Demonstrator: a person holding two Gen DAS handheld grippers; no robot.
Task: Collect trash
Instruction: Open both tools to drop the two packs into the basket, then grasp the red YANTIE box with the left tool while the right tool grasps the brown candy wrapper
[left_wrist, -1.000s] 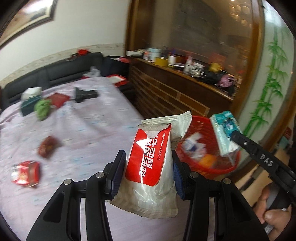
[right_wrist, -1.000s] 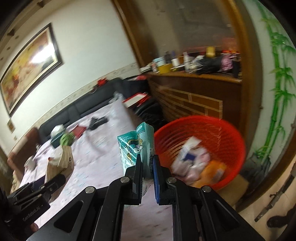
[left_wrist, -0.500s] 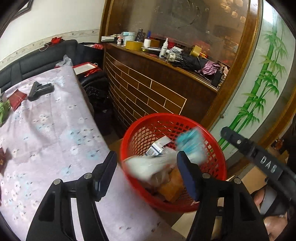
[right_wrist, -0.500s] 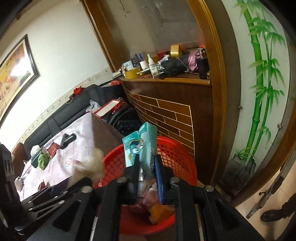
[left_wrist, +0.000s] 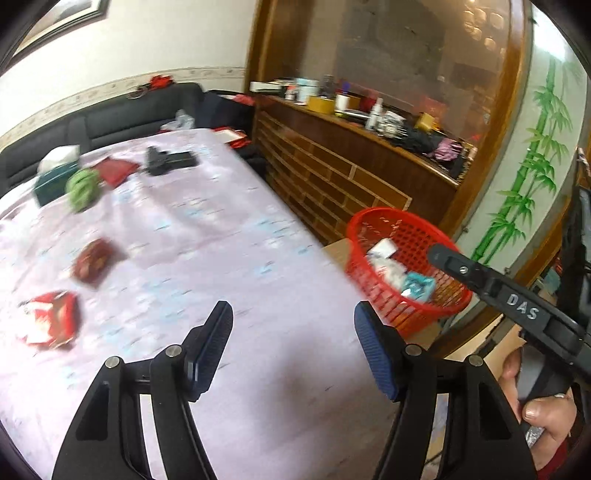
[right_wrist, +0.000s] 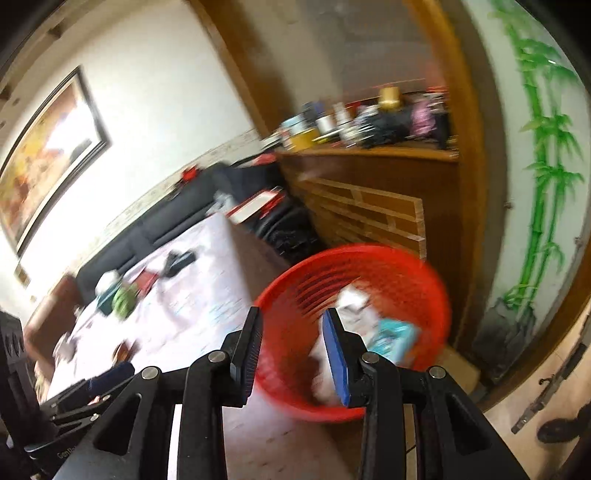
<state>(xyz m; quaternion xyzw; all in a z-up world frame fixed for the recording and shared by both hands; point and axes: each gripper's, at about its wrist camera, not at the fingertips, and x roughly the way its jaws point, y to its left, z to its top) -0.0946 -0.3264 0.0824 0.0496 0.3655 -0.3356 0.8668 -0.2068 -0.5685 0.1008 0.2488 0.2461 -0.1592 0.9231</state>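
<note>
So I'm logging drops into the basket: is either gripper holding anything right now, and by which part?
Nothing is held. The left gripper is open over the tablecloth; the right gripper is opening, empty. The teal packet lies in the red basket.

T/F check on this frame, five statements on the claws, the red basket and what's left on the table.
1. The left claw holds a wet-wipe pack. False: nothing sits between its open fingers.
2. The teal patterned packet lies inside the red plastic mesh basket. True.
3. The red basket stands on the table with the pale floral cloth. False: it stands lower, beside the table's edge.
4. The right claw is empty, jaws opening, pointing at the basket. True.
5. The table is cleared of trash. False: a crumpled red wrapper, a dark red packet and a green crumpled item remain.
</note>
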